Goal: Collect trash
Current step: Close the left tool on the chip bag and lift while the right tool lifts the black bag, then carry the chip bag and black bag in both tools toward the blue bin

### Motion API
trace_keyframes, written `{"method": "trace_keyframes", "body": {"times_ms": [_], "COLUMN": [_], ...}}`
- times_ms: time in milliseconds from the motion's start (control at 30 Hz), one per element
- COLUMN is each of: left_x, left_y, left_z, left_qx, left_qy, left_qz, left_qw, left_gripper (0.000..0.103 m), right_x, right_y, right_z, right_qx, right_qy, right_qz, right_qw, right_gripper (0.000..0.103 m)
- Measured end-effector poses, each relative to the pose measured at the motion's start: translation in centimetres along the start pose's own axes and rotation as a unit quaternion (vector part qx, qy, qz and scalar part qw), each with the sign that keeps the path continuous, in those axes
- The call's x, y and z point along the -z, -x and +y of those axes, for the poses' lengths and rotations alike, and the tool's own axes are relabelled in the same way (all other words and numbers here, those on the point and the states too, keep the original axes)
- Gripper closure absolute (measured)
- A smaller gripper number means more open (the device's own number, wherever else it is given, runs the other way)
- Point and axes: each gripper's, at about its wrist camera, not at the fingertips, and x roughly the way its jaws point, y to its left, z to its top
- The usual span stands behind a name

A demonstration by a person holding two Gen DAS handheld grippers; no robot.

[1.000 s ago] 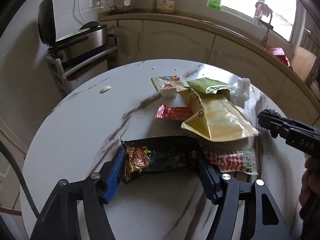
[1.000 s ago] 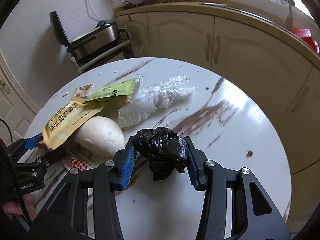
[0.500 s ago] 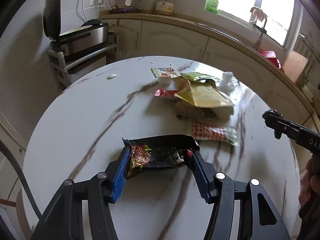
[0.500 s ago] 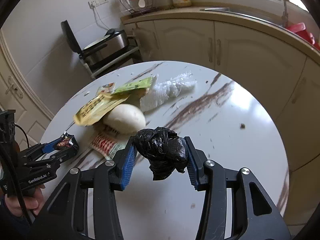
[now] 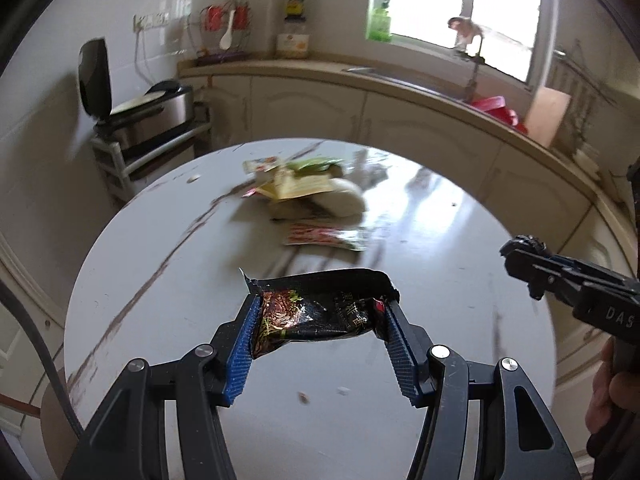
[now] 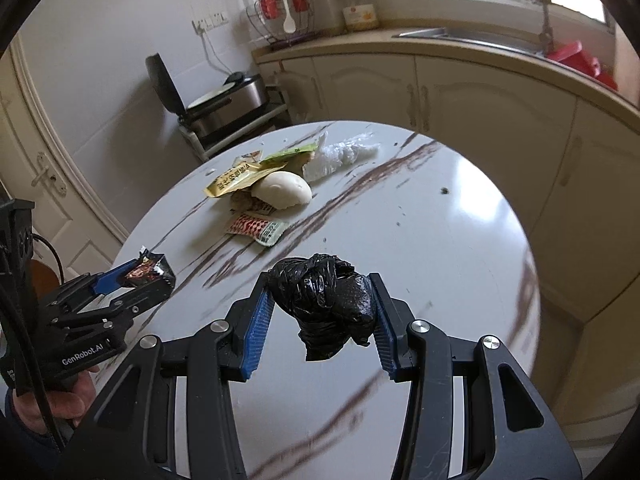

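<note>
Pinching glossy black foil wrapper (image 5: 320, 314): left claw (image 5: 320, 320); right claw (image 6: 320, 306) clamps crinkled black plastic wad (image 6: 324, 300).

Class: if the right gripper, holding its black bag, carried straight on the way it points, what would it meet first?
Probably the bare table top. The right gripper tilts downward, and the wrappers lie off to the left of its line. Depth is hard to judge.

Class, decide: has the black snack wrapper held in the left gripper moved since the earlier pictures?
Yes. The black snack wrapper has been carried back toward the camera side, away from the trash pile on the round marble table.
</note>
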Motion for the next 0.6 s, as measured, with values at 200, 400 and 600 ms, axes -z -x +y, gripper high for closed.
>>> {"method": "trace_keyframes", "body": {"times_ms": [200,400,600], "left_x": [1.4,2.3,2.3], "left_y": [3.6,6.2,6.8], "left_z": [-3.6,-7.4,-10.6], "left_qx": [0.019,0.044,0.066], "left_qy": [-0.018,-0.043,-0.067], "left_qz": [-0.016,-0.022,-0.022], "left_qw": [0.9995,0.9979,0.9953], "left_gripper": [0.048,0.048,0.048], "right_x": [1.8,3.1,4.9], "right_y": [4.6,8.2,11.3], "right_z": [-0.4,-1.5,-3.9], "right_qx": [0.003,0.011,0.021], "right_qy": [-0.001,-0.009,-0.033], "right_qz": [-0.028,-0.049,-0.066], "right_qw": [1.0,0.999,0.997], "right_gripper": [0.06,0.06,0.06]}}
